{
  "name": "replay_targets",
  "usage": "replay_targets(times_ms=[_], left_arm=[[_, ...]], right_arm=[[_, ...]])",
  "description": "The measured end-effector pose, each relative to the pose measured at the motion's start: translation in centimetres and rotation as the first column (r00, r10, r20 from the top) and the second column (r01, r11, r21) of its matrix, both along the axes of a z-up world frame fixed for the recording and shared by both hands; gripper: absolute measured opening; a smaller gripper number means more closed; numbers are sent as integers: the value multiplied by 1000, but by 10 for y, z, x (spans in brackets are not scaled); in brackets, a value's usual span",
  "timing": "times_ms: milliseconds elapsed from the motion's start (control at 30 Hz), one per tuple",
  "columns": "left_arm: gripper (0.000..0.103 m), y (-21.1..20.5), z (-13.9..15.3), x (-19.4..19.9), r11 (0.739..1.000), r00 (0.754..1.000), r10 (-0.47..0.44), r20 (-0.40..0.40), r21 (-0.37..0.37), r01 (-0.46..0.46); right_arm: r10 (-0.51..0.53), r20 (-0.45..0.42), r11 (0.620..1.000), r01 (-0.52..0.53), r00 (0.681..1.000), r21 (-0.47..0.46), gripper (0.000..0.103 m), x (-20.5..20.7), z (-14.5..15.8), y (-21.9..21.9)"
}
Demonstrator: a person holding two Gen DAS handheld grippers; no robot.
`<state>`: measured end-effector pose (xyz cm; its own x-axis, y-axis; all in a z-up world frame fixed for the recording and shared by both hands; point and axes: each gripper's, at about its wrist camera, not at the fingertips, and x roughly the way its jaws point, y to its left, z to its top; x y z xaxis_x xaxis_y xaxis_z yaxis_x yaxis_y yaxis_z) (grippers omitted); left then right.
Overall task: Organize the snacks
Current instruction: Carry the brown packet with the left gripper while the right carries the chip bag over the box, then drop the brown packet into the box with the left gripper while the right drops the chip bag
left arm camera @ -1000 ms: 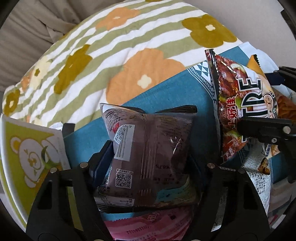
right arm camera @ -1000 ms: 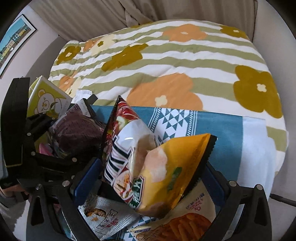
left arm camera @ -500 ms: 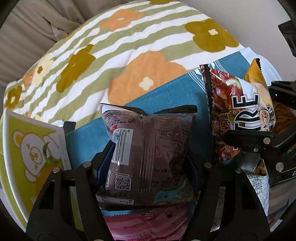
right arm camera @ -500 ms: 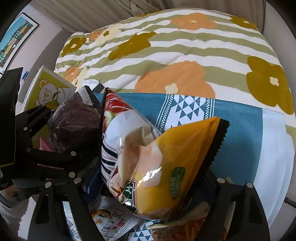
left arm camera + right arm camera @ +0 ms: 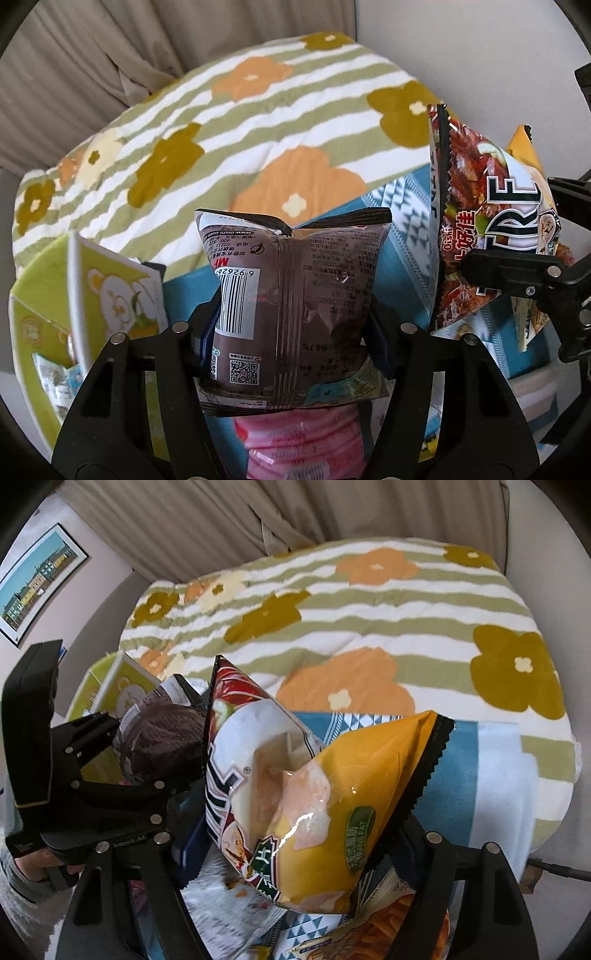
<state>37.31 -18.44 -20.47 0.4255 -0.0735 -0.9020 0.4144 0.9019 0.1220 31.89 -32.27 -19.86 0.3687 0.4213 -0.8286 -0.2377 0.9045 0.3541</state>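
Brown snack packet (image 5: 291, 314): sealed, upright, barcode side showing, clamped between the left tongs (image 5: 291, 332). Yellow-and-red chip bag (image 5: 295, 794): puffed, tilted, gripped between the right tongs (image 5: 295, 834).

You hold glossy, crinkled foil-plastic snack bags: a brown packet (image 5: 291, 306) and chip bag (image 5: 314, 812), over matt quilted bedspread (image 5: 258, 122).

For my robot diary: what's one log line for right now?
left gripper: shut on brown snack bag | right gripper: shut on yellow chip bag | both lifted

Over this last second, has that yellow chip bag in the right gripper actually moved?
Yes. The yellow chip bag has gone up: the curtain behind the flowered blanket now fills far more of the right wrist view.
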Motion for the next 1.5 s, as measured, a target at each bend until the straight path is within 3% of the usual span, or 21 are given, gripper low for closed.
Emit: replay_targets(times_ms=[433, 633, 767, 1000, 1133, 1333, 1400, 1467, 1500], left_arm=[[60, 58, 96, -49, 994, 991, -5, 130, -104, 18], [60, 123, 146, -82, 991, 981, 31, 190, -132, -5], [60, 172, 161, -99, 990, 976, 69, 207, -131, -43], [60, 262, 154, -116, 986, 969, 152, 194, -103, -134], [60, 306, 131, -124, 982, 970, 185, 161, -67, -176], [61, 338, 94, -125, 980, 976, 194, 98, -60, -188], [68, 345, 81, -122, 980, 977, 195, 89, -46, -192], [102, 346, 73, -123, 979, 974, 202, 101, -32, -200], [102, 349, 73, -126, 978, 971, 206, 120, -41, -202]], right_arm=[[-58, 122, 998, 56, 991, 19, 77, -50, 87, 30], [-59, 145, 998, 61, 988, -13, 77, -77, 128, 72], [-48, 146, 999, 50, 988, -10, 77, -89, 145, 110], [-12, 136, 1000, 12, 991, 7, 79, -98, 146, 190], [7, 129, 1000, -7, 992, 1, 79, -101, 136, 230], [24, 127, 999, -18, 992, -52, 79, -104, 118, 281], [21, 126, 997, -12, 992, -78, 79, -106, 114, 291], [11, 126, 994, 2, 992, -106, 79, -107, 111, 298], [3, 124, 993, 12, 992, -118, 79, -107, 108, 301]])
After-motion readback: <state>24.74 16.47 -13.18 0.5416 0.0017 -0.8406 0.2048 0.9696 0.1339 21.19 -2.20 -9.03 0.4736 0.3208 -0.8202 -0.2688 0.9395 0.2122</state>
